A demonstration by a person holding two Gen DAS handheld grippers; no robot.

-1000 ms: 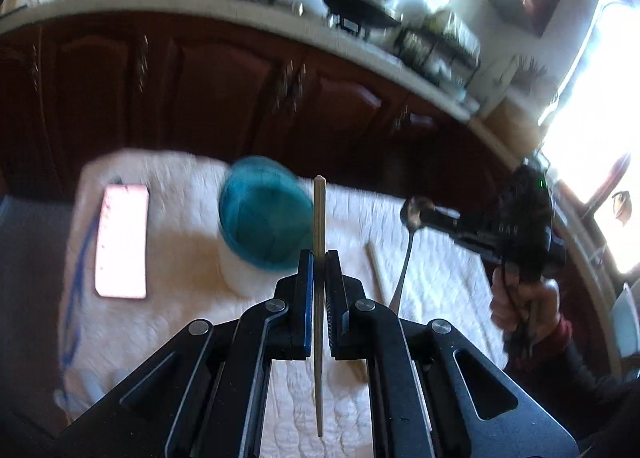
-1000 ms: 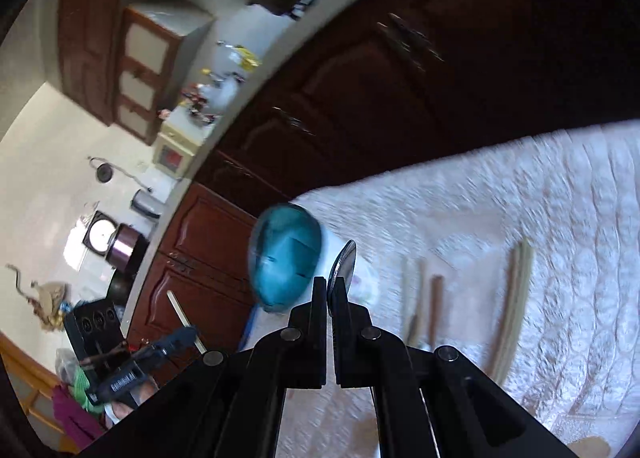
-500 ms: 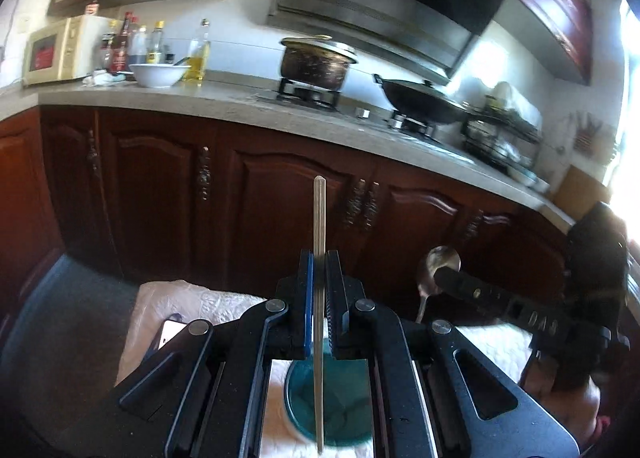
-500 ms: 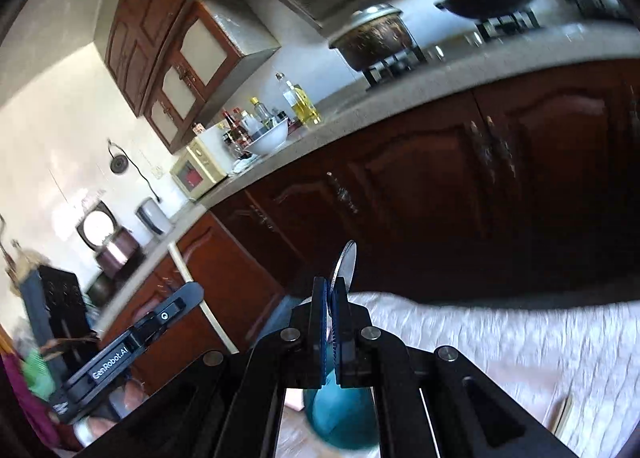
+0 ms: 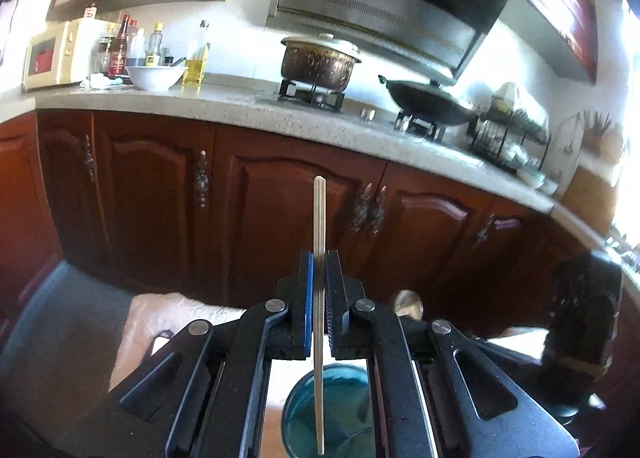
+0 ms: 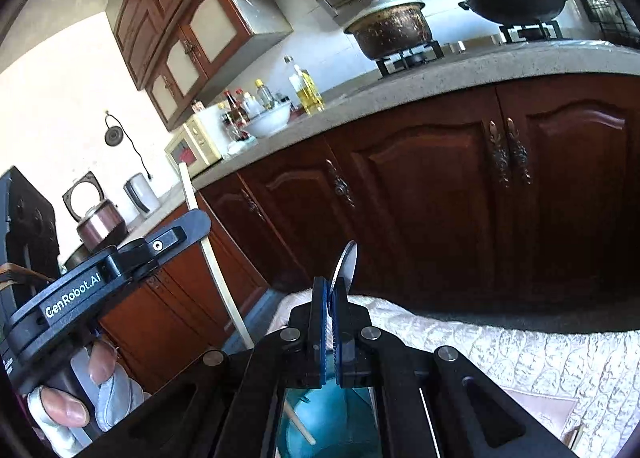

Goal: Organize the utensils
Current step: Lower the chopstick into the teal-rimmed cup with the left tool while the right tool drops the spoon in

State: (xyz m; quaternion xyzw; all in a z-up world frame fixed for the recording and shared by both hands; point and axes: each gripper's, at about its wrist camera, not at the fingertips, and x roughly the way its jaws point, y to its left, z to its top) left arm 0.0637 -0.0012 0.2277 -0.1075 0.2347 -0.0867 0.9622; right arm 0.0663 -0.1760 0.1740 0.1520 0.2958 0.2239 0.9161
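both views tilted up | quilted cloth (image 6: 500,342) | cabinets (image 5: 280,218), maybe hob

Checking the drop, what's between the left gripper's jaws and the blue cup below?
Only the chopstick it clamps, its lower end hanging over the blue cup mouth; left wrist view.

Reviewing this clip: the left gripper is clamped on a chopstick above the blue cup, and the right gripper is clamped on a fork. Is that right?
Not quite. The right gripper is clamped on a spoon, not a fork; the right wrist view shows its rounded bowl edge-on above the fingers. The rest holds: the left gripper is clamped on a chopstick above the blue cup.
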